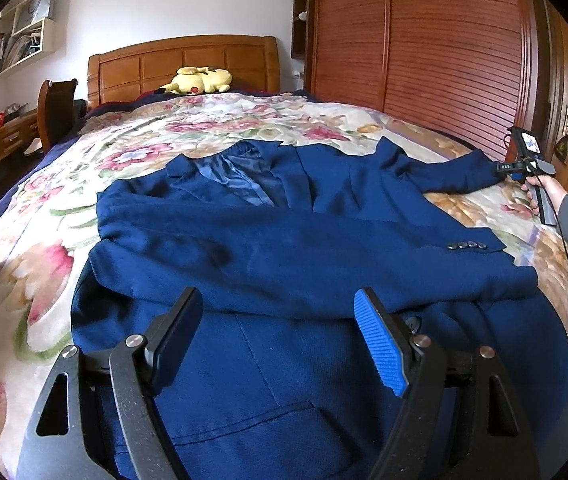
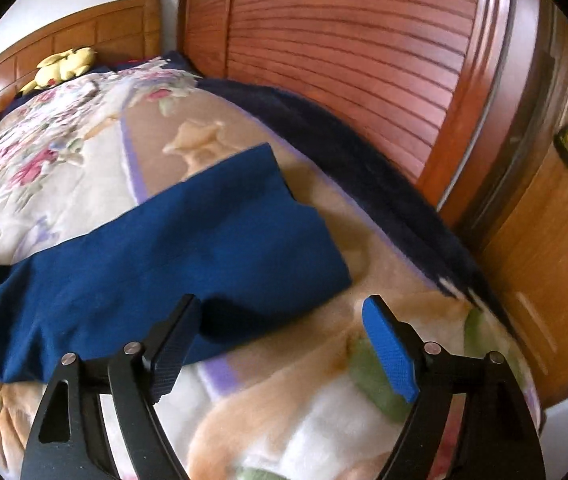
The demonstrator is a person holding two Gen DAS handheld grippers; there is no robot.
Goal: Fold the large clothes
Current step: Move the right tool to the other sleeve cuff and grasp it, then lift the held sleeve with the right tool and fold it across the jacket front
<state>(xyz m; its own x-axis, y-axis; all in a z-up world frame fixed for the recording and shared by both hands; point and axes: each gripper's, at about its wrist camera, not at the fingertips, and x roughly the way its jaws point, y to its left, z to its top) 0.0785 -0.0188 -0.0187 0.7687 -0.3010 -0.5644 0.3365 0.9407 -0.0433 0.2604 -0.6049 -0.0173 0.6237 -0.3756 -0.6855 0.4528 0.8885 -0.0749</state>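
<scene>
A navy blue suit jacket (image 1: 284, 240) lies face up on the floral bed cover (image 1: 44, 280). Its left sleeve is folded across the chest, cuff buttons (image 1: 464, 245) toward the right. Its other sleeve (image 1: 456, 178) stretches out to the right. My left gripper (image 1: 280, 312) is open and empty, hovering over the jacket's lower front. My right gripper (image 2: 284, 320) is open and empty, just above the end of the outstretched sleeve (image 2: 204, 248); it also shows in the left wrist view (image 1: 528, 160), at the sleeve's cuff.
A yellow plush toy (image 1: 196, 80) lies by the wooden headboard (image 1: 184, 60). A slatted wooden wardrobe (image 1: 424, 48) stands along the bed's right side, with a door (image 2: 556, 220) beyond it. A desk and chair (image 1: 56, 112) stand at the left.
</scene>
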